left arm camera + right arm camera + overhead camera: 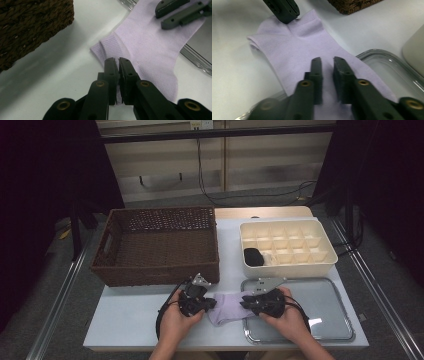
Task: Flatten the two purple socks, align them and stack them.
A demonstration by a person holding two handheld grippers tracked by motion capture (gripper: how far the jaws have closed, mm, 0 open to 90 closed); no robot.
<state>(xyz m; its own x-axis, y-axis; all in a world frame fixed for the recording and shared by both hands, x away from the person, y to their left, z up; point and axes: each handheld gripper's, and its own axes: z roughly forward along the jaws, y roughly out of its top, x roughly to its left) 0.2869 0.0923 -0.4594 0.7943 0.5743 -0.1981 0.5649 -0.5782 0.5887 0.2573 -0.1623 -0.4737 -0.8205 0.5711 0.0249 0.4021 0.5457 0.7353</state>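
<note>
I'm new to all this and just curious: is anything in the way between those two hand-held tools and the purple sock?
Nothing visible. The left tool has its jaws closed on the cuff end of the sock. The right tool sits directly over the other end, jaws slightly apart, where the sock lies across the tray rim.

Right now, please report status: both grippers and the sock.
Left gripper shut on lilac cotton sock cuff. Right gripper slightly open over sock. Nothing in the way.

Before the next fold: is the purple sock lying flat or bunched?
Mostly flat: the purple sock is spread on the table, one end over the tray rim.
</note>
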